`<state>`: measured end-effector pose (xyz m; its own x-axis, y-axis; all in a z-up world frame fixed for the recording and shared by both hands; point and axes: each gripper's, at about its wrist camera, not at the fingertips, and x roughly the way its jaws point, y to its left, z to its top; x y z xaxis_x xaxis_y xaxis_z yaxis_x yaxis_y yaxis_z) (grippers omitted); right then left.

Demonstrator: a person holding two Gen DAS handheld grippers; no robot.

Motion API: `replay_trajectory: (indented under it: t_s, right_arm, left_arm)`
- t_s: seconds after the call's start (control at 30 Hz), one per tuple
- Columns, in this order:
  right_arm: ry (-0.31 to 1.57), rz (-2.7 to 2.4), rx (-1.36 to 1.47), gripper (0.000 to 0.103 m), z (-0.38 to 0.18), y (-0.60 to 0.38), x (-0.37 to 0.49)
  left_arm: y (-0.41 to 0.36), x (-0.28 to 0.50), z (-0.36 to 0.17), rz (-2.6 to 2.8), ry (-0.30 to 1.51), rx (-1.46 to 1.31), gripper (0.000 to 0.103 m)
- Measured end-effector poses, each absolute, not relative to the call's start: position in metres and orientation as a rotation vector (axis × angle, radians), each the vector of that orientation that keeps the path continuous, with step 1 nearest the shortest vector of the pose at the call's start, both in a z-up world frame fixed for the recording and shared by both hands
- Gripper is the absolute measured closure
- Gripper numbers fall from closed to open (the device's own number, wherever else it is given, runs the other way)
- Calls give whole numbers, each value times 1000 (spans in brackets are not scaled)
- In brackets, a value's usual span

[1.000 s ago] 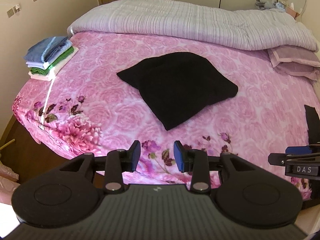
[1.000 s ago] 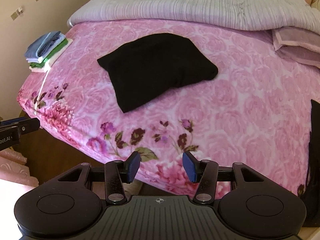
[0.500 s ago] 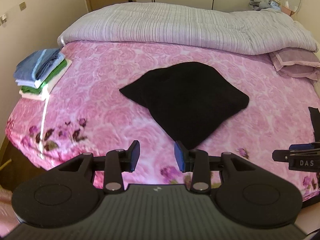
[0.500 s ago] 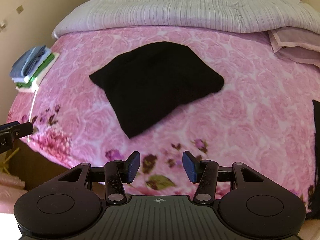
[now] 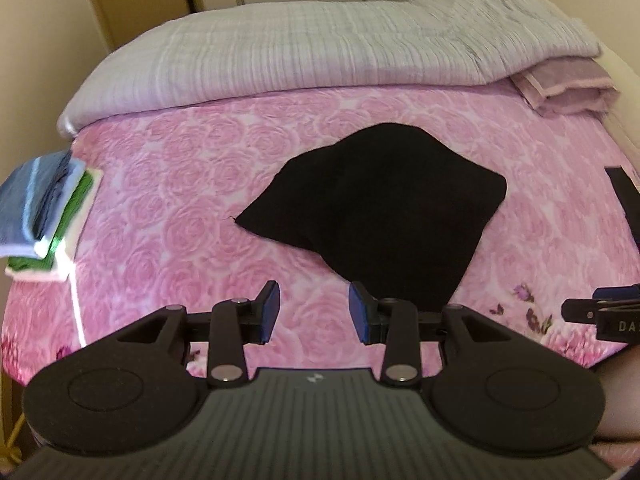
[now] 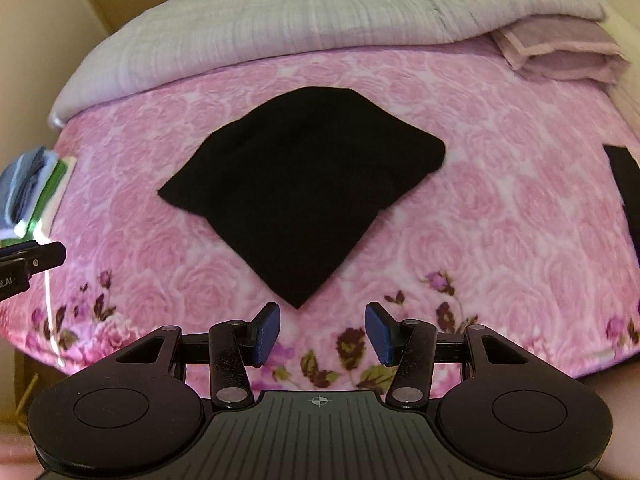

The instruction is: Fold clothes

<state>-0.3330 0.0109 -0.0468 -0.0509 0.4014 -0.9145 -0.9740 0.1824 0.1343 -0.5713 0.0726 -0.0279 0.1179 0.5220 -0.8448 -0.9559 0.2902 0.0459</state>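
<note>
A black garment point(image 5: 380, 208) point(image 6: 304, 188) lies folded into a rough diamond on the pink rose-print bedspread point(image 5: 180, 208) point(image 6: 500, 220). My left gripper point(image 5: 314, 310) is open and empty, hovering just short of the garment's near edge, its right pad at the cloth's lower corner. My right gripper point(image 6: 322, 332) is open too, holding nothing, its fingers just below the garment's near point. Another dark piece of cloth point(image 5: 624, 196) point(image 6: 624, 184) shows at the right edge of the bed.
A stack of folded blue, white and green clothes point(image 5: 44, 216) point(image 6: 28, 192) sits at the bed's left edge. A grey quilt point(image 5: 320, 48) lies across the head of the bed, with a folded mauve blanket point(image 5: 568, 88) at the far right. Wardrobe doors stand behind.
Both grippers have moved forward over the bed toward the black garment, which now looms larger and closer to the fingertips. Both stay open.
</note>
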Motion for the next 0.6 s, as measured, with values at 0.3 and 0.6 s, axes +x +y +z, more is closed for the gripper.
replay_trajectory:
  t_s: [0.3, 0.6]
  right_arm:
    - [1106, 1156, -748, 52, -64, 11, -337]
    - [1115, 1198, -791, 52, -91, 42, -341]
  left_arm:
    - [88, -591, -51, 1158, 906, -659, 69]
    - [102, -611, -70, 1174, 914, -711, 69]
